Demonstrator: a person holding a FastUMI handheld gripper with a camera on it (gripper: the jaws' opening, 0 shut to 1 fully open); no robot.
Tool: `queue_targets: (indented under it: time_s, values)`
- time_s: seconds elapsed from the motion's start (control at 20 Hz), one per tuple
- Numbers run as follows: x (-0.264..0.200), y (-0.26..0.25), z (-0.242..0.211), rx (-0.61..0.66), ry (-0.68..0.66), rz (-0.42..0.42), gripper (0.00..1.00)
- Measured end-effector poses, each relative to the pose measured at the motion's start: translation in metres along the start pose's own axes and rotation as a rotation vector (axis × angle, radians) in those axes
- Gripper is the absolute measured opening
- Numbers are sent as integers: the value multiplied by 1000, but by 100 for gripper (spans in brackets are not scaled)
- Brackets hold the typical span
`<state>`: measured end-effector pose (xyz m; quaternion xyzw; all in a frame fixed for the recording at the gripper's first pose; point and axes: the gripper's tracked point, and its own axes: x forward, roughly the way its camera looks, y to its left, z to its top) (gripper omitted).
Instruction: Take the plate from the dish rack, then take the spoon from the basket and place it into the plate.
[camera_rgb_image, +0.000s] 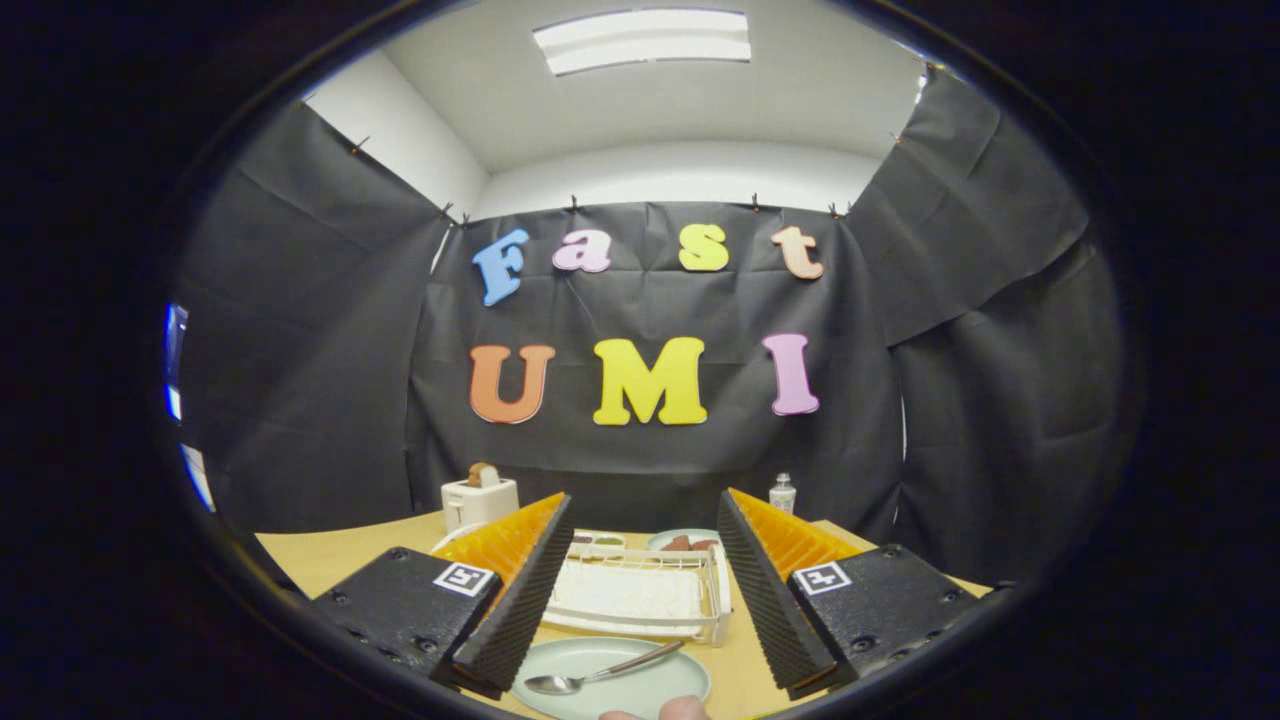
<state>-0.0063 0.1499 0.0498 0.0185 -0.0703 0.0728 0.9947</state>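
A pale green plate (620, 680) lies on the wooden table (340, 560), low between my two fingers. A metal spoon (600, 673) rests in it, bowl toward the left finger, handle running up to the right. My gripper (645, 520) stands open above the plate, with nothing between its orange-and-black fingers (520, 590). Just beyond the plate sits the white dish rack (640, 595), its tray bare. Fingertips of a person's hand (660, 710) touch the plate's near rim.
A white toaster (478, 500) with a slice of bread stands at the back left. Behind the rack are a small white tray (598, 543) of food bits, a pale bowl (685, 541) with brown pieces, and a small white bottle (782, 493).
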Motion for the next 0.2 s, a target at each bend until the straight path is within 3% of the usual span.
queue_targets:
  time_s: [0.2]
  values:
    - [1,2,-5,2,21,13,94]
